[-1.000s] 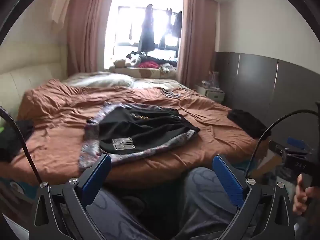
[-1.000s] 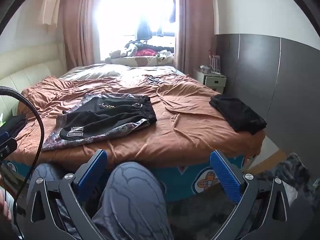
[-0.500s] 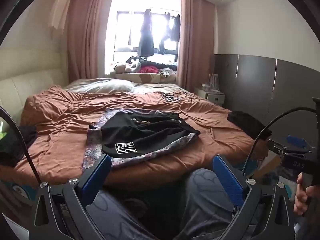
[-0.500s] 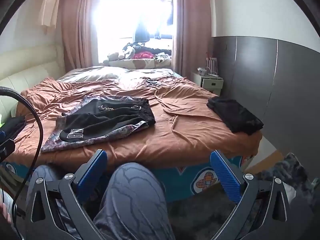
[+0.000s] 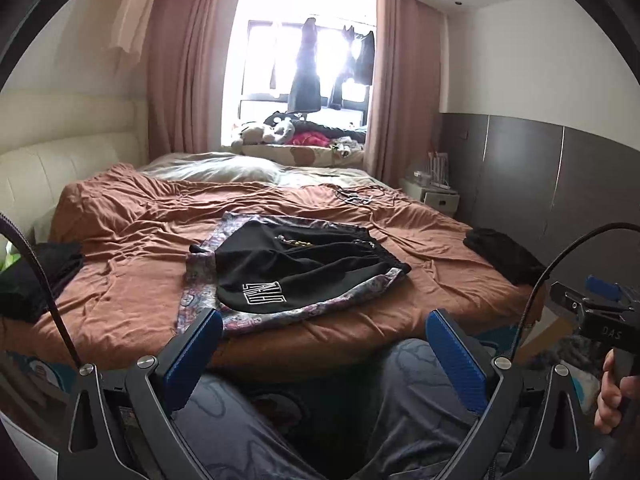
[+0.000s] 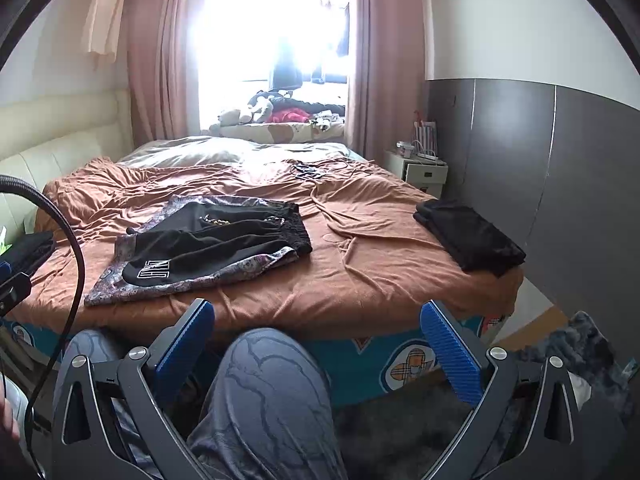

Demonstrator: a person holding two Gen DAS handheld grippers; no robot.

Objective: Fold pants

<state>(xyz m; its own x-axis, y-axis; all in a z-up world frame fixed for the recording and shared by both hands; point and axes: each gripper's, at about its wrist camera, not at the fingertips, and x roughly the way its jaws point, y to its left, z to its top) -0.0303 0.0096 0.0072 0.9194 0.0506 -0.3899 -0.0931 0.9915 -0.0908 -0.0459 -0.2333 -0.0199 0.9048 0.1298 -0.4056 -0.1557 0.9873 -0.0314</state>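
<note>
Black pants (image 5: 296, 268) with white lettering and patterned purple side panels lie folded over on the brown bedspread (image 5: 132, 248), near the bed's front edge. In the right wrist view the pants (image 6: 208, 240) sit left of centre. My left gripper (image 5: 324, 344) is open and empty, held low in front of the bed, short of the pants. My right gripper (image 6: 316, 340) is also open and empty, above the person's knee (image 6: 272, 372), well short of the bed.
A folded black garment (image 6: 468, 236) lies at the bed's right front corner and another dark pile (image 5: 36, 276) at the left edge. A white nightstand (image 6: 424, 172) stands by the grey wall panels. Cables lie further back on the bed (image 5: 356, 196). A dark rug (image 6: 404, 432) covers the floor.
Both views have tilted up a little, so the bed and pants sit lower in the frame. Neither gripper has touched anything, and the pants have not moved.
</note>
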